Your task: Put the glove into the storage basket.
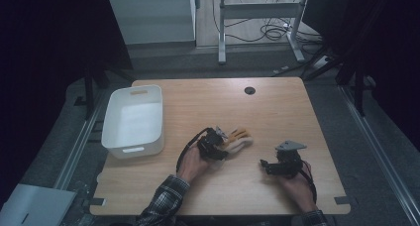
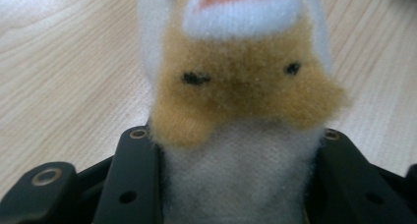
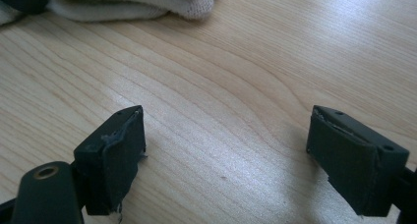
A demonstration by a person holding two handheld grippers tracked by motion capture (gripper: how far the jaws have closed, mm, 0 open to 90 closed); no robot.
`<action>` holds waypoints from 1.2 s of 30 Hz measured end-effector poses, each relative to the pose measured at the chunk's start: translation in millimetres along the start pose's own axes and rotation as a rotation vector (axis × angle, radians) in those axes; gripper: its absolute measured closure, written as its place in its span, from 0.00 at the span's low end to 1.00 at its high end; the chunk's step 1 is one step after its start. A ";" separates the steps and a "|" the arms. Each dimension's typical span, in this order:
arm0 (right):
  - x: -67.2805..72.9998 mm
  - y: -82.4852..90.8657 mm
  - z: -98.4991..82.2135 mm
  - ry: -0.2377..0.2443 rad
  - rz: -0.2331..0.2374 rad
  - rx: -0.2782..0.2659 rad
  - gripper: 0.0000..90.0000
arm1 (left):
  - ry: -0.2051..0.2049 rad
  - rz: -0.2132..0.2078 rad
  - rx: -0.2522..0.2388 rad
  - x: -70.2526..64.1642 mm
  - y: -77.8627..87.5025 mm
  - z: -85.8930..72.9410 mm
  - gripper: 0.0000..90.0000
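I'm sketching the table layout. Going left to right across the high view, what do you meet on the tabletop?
White bin → left gripper, shut on the plush toy → right gripper, jaws open.

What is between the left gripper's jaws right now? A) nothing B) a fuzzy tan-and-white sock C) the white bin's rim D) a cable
B: in the left gripper view the sock fills the gap between the two black jaws of the left gripper, which press on its white part from both sides.
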State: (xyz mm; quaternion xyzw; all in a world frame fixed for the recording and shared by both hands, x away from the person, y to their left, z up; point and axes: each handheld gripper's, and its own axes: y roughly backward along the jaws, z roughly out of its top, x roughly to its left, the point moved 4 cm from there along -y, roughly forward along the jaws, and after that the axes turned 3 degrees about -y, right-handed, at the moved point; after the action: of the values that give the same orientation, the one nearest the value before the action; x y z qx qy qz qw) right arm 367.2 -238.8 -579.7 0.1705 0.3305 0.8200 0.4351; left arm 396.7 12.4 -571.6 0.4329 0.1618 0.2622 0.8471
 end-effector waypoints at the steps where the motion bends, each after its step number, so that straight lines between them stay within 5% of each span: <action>1: 0.0 0.0 0.0 0.000 0.000 0.000 0.17 | 0.009 -0.013 -0.005 1.1 0.6 -0.8 0.64; 36: 0.1 0.0 0.0 -0.001 -0.001 0.000 0.17 | 0.118 0.063 -0.043 41.2 72.0 -5.7 0.62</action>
State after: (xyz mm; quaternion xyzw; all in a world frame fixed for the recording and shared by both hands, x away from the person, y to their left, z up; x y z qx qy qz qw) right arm 367.2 -238.8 -579.7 0.1708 0.3306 0.8198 0.4354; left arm 405.4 75.3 -517.8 0.4032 0.1919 0.3173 0.8366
